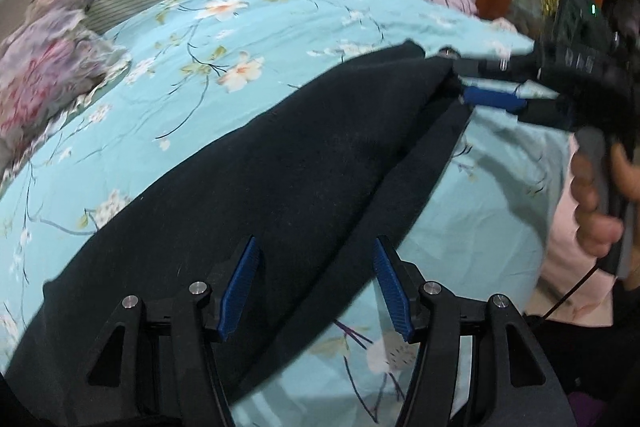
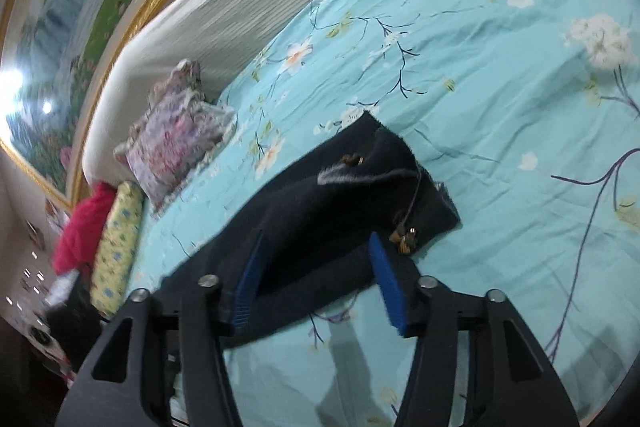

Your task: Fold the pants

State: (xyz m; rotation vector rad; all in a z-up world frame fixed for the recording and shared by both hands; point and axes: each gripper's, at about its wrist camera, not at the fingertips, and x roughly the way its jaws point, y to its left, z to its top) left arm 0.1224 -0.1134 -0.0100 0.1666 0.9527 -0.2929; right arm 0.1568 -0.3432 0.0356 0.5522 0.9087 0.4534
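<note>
Bed (image 1: 248, 39): my work surface, a blue flowered sheet
Pants (image 1: 248, 187): dark, stretched across the sheet; waistband end (image 2: 400, 179) lies flat
Right gripper (image 1: 466, 83): fingers look nipped on a pants edge, I judge to lift it for folding
Left gripper (image 1: 316, 287): fingers wide, straddling the cloth, nothing held
Unclear: right wrist view shows its fingers spread; motion blur, grip unconfirmed
</note>
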